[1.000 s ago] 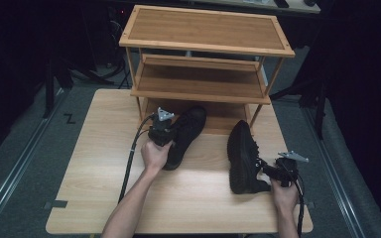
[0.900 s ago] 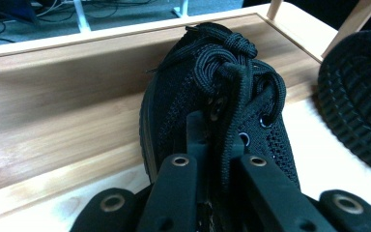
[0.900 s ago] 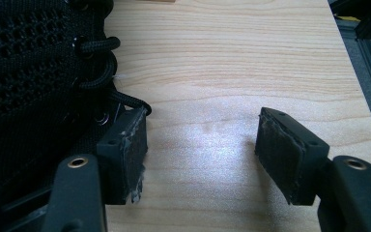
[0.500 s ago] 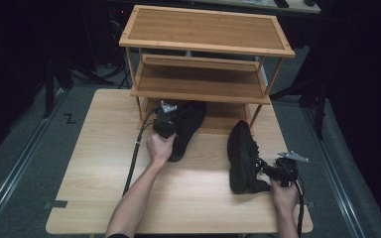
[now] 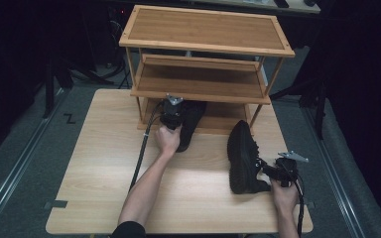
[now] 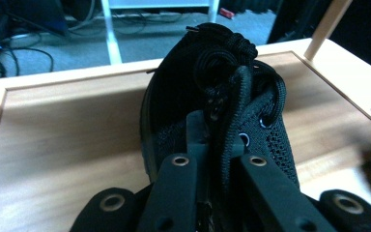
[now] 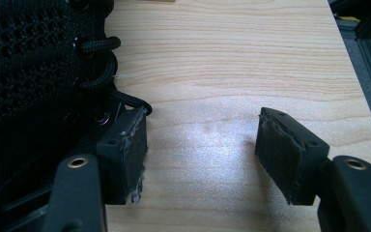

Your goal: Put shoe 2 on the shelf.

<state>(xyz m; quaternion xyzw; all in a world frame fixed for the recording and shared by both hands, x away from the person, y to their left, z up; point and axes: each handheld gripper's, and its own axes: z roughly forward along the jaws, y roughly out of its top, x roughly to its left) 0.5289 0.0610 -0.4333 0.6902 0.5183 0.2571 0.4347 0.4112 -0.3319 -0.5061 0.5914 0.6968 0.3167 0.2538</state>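
A black mesh shoe (image 5: 191, 121) lies with its toe on the bottom board of the wooden shoe rack (image 5: 203, 82), under the middle shelf. My left gripper (image 5: 177, 119) is shut on it. In the left gripper view the jaws pinch the tongue and laces of this shoe (image 6: 207, 92), with my left gripper (image 6: 215, 128) pressed close. A second black shoe (image 5: 242, 158) rests on the table at the right. My right gripper (image 5: 269, 171) stands open beside its heel end. In the right gripper view my right gripper (image 7: 200, 145) holds nothing, and its left pad (image 7: 128, 145) touches the shoe (image 7: 29, 72).
The rack has a top shelf (image 5: 206, 29) and a middle shelf (image 5: 198, 82), both bare. The bottom board (image 6: 53, 135) has free room left of the shoe. The wooden table (image 5: 104, 173) is bare at the front left. Dark floor and cables lie behind the rack.
My left gripper has carried its shoe away from me, so the toe now lies on the rack's bottom board. The right gripper and second shoe have not moved.
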